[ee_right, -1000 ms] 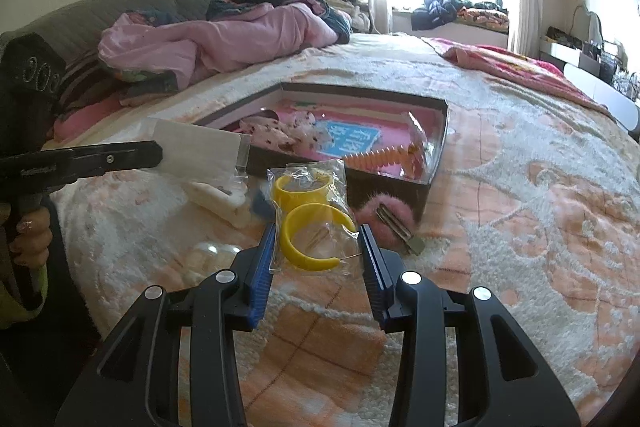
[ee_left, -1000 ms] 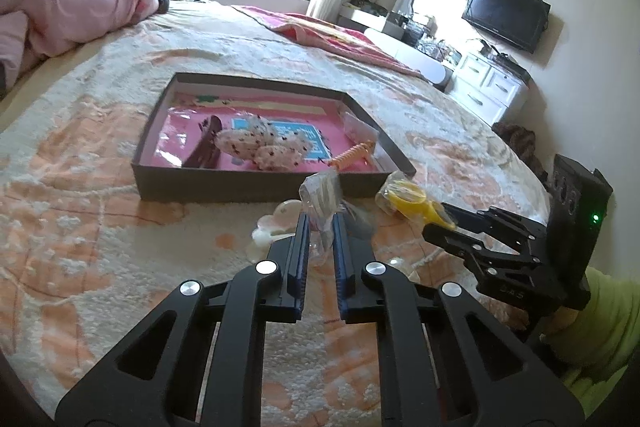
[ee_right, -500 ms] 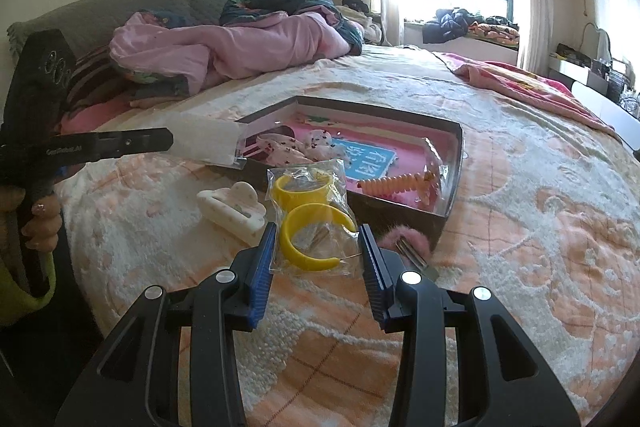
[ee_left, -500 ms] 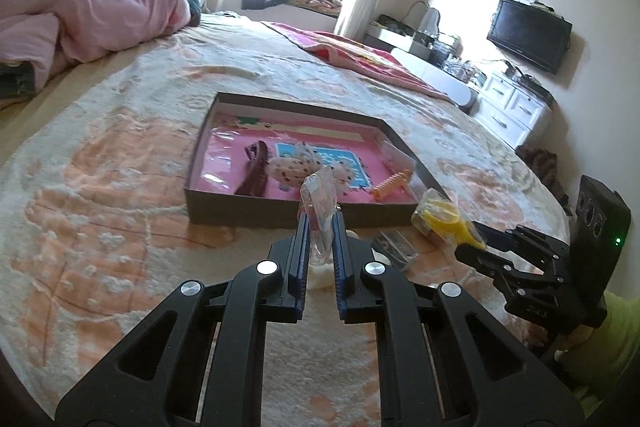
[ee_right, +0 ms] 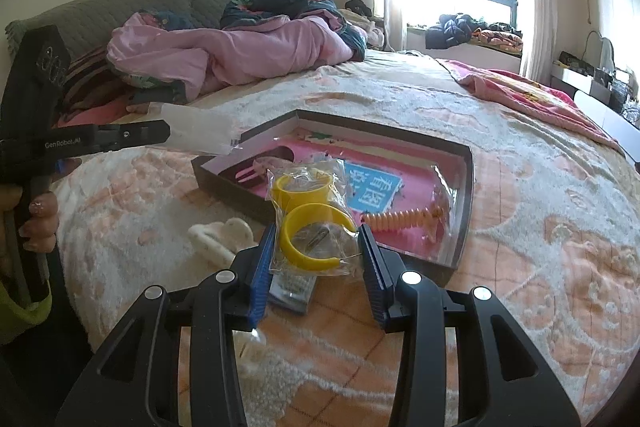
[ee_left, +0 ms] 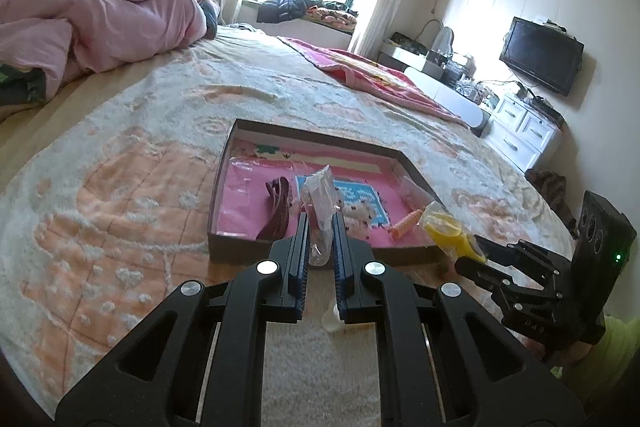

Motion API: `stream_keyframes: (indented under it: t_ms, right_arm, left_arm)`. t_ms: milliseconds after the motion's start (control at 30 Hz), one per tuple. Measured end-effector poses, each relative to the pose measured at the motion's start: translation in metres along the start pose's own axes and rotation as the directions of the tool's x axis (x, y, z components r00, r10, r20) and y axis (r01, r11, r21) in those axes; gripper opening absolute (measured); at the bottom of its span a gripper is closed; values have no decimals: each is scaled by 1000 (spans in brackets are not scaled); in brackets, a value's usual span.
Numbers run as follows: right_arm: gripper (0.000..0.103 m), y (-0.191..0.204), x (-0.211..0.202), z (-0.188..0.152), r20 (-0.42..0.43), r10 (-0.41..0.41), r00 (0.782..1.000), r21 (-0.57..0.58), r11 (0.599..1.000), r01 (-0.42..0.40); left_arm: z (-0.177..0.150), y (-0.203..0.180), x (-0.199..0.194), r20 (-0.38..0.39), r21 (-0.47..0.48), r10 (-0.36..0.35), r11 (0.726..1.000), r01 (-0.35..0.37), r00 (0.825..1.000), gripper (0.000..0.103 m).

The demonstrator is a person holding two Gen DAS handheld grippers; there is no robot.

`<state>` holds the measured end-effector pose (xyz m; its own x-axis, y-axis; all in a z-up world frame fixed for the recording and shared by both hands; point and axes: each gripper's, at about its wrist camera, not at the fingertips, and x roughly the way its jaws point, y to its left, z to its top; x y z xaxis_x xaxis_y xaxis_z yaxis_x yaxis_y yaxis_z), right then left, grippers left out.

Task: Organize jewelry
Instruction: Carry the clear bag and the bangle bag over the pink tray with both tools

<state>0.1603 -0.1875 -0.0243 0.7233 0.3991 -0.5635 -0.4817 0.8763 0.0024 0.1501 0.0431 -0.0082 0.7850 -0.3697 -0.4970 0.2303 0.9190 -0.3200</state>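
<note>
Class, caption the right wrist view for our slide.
Right gripper grips a bag of yellow bangles before the pink-lined box.

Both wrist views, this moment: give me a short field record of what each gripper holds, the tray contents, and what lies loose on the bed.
left gripper: shut on clear bag, held over the tray's near edge
right gripper: shut on bag of yellow cuffs, held above the bed
tray: on bedspread; holds orange spiral clip, blue card, dark red clip, spotted item
loose on bed: white claw clip, beside tray
hand: grips left gripper's handle
</note>
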Motion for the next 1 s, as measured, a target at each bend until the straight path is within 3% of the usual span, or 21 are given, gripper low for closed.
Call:
stream_keyframes:
  t_ms: [567, 1000]
  right_arm:
    - [38, -20, 20, 28, 24, -42, 999, 19, 999, 41]
    - [38, -52, 37, 39, 12, -94, 996, 71, 993, 93]
  left_arm:
    - [28, 1, 31, 4, 16, 38, 999, -38, 999, 5]
    - [36, 18, 58, 2, 19, 114, 993, -114, 993, 5]
